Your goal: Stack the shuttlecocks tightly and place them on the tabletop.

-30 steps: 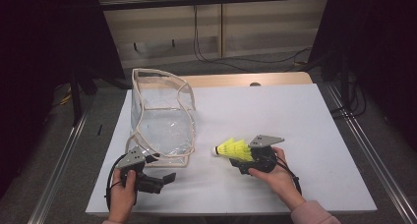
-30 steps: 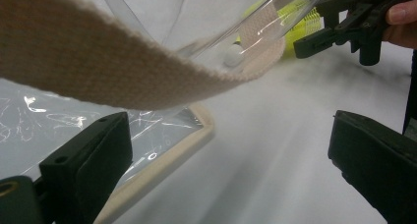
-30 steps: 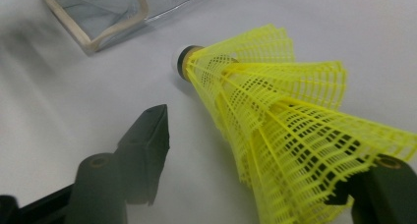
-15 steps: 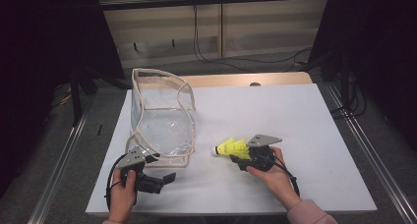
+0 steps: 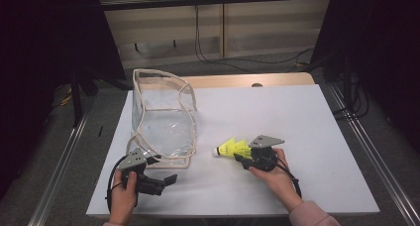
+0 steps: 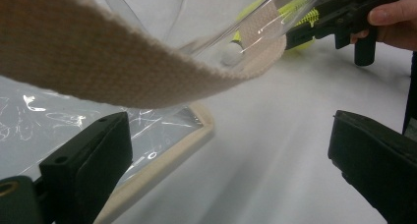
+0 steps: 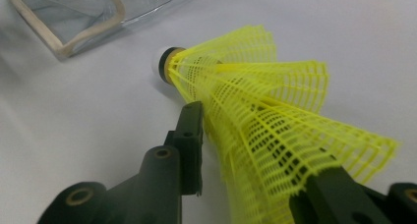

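A yellow mesh shuttlecock (image 5: 231, 148) with a white cork tip lies on the white table top (image 5: 277, 112), right of a clear plastic bag (image 5: 163, 122) trimmed in beige webbing. My right gripper (image 5: 241, 153) has just been closing its jaws, and they now press the shuttlecock's skirt (image 7: 255, 101) from both sides, with the cork pointing toward the bag. My right gripper (image 7: 255, 145) lies low along the table. My left gripper (image 5: 166, 182) rests near the bag's front corner. Its jaws stand wide open (image 6: 228, 130) with nothing gripped, and a beige strap (image 6: 98, 62) hangs across in front.
The bag stands upright with its mouth open at the table's left. Its bottom rim (image 6: 162, 155) lies just ahead of my left jaws. A wooden table edge (image 5: 237, 80) runs behind the white top. Dark floor and metal rails (image 5: 371, 156) flank the table.
The right gripper's jaws have drawn in on the shuttlecock's skirt. Both hands, the bag and the shuttlecock have stayed where they were.
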`<action>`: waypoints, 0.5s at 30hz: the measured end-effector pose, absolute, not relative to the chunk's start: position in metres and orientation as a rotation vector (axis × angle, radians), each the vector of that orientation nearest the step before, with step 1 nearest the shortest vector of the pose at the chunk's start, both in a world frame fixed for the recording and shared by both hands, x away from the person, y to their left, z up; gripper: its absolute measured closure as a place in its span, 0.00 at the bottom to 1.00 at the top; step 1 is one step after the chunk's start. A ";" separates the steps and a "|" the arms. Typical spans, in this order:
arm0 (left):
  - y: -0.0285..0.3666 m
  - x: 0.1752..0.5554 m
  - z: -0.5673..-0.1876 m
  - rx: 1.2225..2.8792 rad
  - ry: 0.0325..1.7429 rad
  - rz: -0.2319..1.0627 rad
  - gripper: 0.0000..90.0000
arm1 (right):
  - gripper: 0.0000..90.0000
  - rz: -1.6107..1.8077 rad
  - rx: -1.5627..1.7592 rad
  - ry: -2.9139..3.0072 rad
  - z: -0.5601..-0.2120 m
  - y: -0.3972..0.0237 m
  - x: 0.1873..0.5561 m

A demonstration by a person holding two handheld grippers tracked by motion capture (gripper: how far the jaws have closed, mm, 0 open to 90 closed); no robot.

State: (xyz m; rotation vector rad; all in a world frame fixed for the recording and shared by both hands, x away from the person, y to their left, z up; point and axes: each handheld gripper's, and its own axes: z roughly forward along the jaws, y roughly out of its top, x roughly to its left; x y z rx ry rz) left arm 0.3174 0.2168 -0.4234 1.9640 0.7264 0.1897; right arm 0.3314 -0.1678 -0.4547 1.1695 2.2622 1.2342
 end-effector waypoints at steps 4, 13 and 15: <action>0.217 0.317 -0.423 1.967 0.726 0.190 0.03 | 0.83 1.245 1.155 2.271 -0.454 -0.166 0.331; 0.217 0.317 -0.423 1.967 0.726 0.190 0.03 | 0.89 1.257 1.116 2.280 -0.454 -0.168 0.332; 0.217 0.317 -0.423 1.968 0.726 0.190 0.03 | 0.90 1.259 1.107 2.283 -0.453 -0.168 0.332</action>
